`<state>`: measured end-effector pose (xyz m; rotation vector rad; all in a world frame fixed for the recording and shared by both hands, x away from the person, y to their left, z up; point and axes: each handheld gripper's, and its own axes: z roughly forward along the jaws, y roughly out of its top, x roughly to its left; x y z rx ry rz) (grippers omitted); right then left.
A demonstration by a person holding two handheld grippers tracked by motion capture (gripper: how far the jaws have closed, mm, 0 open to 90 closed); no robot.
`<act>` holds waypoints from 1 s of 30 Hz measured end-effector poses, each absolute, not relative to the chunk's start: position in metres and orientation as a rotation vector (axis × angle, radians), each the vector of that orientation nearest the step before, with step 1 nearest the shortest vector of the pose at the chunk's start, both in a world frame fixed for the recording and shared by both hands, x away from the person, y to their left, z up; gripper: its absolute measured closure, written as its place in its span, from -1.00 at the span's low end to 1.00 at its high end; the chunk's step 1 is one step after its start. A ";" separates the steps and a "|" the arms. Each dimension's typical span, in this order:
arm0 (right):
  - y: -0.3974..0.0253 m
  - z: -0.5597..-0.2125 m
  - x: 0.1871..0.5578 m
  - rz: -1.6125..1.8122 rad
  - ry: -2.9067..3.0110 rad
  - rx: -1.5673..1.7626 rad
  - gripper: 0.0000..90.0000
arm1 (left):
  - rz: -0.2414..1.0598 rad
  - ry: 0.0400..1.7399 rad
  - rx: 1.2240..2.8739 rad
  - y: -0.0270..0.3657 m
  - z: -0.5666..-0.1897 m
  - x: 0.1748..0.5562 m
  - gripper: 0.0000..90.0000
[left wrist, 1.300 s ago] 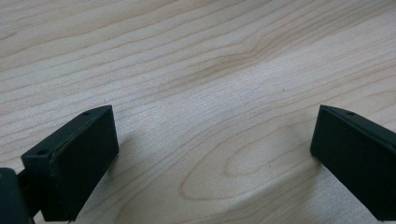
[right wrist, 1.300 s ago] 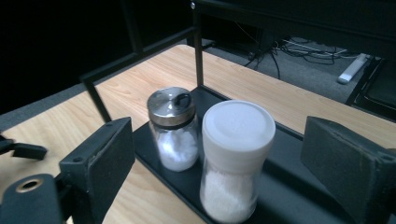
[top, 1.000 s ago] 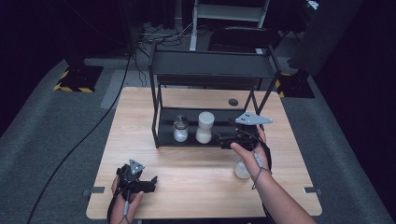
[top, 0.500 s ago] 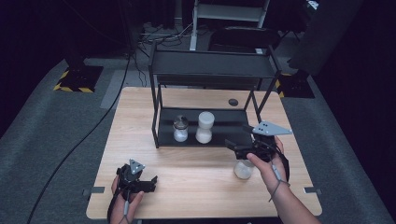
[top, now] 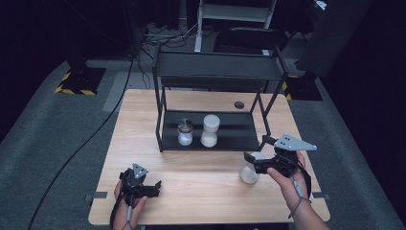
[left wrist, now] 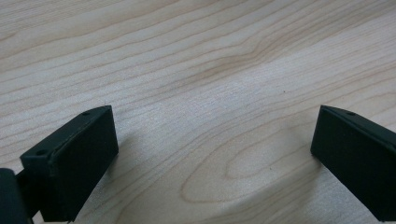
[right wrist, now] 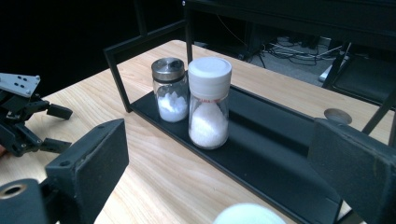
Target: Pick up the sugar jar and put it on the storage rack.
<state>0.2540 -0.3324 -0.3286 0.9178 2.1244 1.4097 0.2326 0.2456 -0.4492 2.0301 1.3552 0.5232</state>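
Note:
A black two-level rack stands at the back of the wooden table. Its lower shelf holds a metal-lidded jar and a white-capped jar, both with white grains inside. A third white-capped jar stands on the table before the rack's right end. My right gripper hovers open just above and behind that jar. My left gripper rests open over bare wood at the near left, and the right gripper view also shows the left gripper.
A small dark disc lies on the table behind the rack. The rack's upright posts frame the lower shelf. Dark floor with cables surrounds the table.
My right gripper has drawn back from the rack's front, toward the person and to the right. The jar on the table stays put. The left gripper has not moved.

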 end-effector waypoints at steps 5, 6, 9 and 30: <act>-0.342 -0.335 0.249 1.408 2.115 0.946 -0.89 | 0.523 1.355 2.030 0.246 -0.449 0.233 -1.00; -0.344 -0.337 0.249 1.409 2.110 0.954 -0.90 | 0.523 1.355 2.030 0.246 -0.449 0.233 -1.00; -0.350 -0.341 0.247 1.408 2.099 0.977 -0.90 | 0.523 1.356 2.030 0.246 -0.449 0.233 -1.00; -0.365 -0.373 0.238 1.345 2.107 1.017 -0.93 | 0.523 1.356 2.031 0.246 -0.449 0.233 -1.00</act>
